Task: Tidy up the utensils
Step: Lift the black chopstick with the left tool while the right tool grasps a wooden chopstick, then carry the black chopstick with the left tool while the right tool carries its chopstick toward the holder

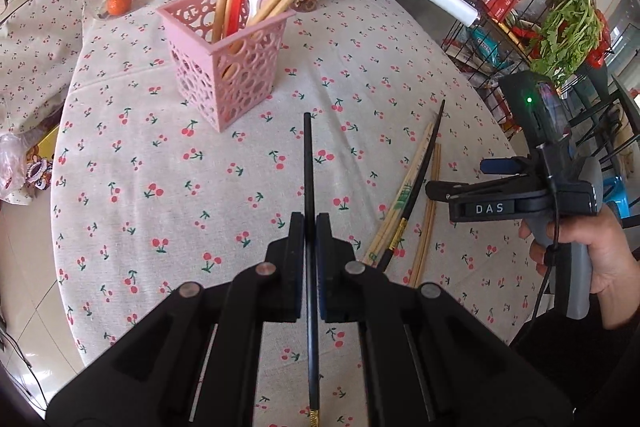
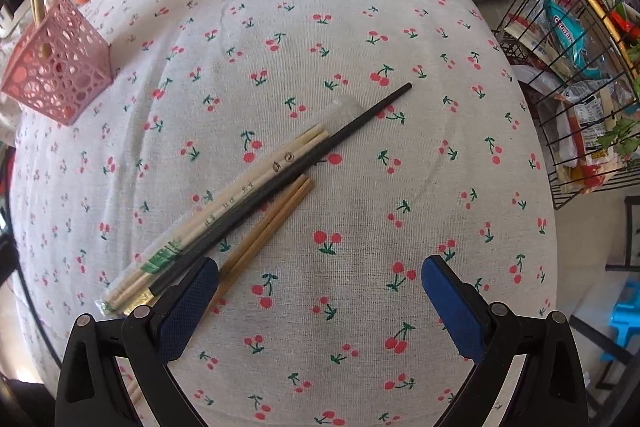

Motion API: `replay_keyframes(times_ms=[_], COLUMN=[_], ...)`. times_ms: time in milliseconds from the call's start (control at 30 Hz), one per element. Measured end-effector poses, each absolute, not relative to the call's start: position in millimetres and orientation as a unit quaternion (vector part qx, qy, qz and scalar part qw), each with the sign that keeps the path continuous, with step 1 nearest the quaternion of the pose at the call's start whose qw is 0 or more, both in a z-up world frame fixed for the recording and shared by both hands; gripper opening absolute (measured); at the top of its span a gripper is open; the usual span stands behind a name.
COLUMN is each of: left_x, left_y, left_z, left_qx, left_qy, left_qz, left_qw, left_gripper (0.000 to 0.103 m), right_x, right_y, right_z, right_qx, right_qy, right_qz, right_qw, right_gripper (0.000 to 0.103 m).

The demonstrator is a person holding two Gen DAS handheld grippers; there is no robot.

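The left gripper (image 1: 308,227) has its jaws pressed together on a black chopstick (image 1: 308,167). The stick runs straight out along the jaws, and its tip points toward the pink basket (image 1: 240,67) ahead and a little to the left on the bench (image 1: 120,155). The basket already holds spoons and long sticks, so this hand is the nearer one to drop the stick in. I think the stick must tip up on end to go in. The right gripper (image 2: 320,291) has its jaws wide apart and empty. The pile of chopsticks (image 2: 256,195) lies just left of them, slanting up to the right, with another black chopstick (image 2: 360,119) on top.
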State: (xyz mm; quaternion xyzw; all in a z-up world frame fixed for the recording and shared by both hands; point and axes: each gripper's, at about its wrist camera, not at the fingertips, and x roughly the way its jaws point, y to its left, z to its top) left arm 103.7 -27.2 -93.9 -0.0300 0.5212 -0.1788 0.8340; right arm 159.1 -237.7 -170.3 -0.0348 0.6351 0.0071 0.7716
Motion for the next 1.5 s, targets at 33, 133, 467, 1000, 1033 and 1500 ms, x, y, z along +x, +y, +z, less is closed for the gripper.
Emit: replay_keyframes(times_ms=[33, 133, 467, 1000, 1033, 1500], left_x=[100.9, 97.3, 88.1, 70.5, 69.5, 49.7], left_y=[-23.6, -18.6, -4.3, 17.6, 18.3, 28.0], left_z=[-92.1, -90.5, -86.0, -64.2, -61.1, -1.2], left_qx=[-0.033, -0.040, -0.055, -0.076, -0.077, -0.081], left_qy=[0.520, 0.518, 0.510, 0.475, 0.471, 0.363], left_qz=[-0.181, -0.183, -0.183, -0.176, -0.177, -0.166], left_qw=[0.834, 0.834, 0.839, 0.859, 0.861, 0.913], left_gripper=[0.006, 0.006, 0.006, 0.006, 0.006, 0.006], right_x=[159.3, 158.5, 137.1, 105.4, 102.2, 61.6], right_y=[-239.4, -241.4, -201.4, -213.8, -214.9, -224.6], right_z=[-171.6, -174.2, -158.4, -110.8, -104.7, -12.1], right_qx=[-0.021, -0.013, -0.047, 0.013, 0.017, 0.038], right_qy=[0.638, 0.636, 0.604, 0.540, 0.531, 0.379], right_qz=[0.007, -0.006, 0.043, 0.103, 0.107, 0.163], right_qw=[0.770, 0.771, 0.794, 0.835, 0.841, 0.910], right_gripper=[0.101, 0.100, 0.025, 0.005, 0.005, 0.005])
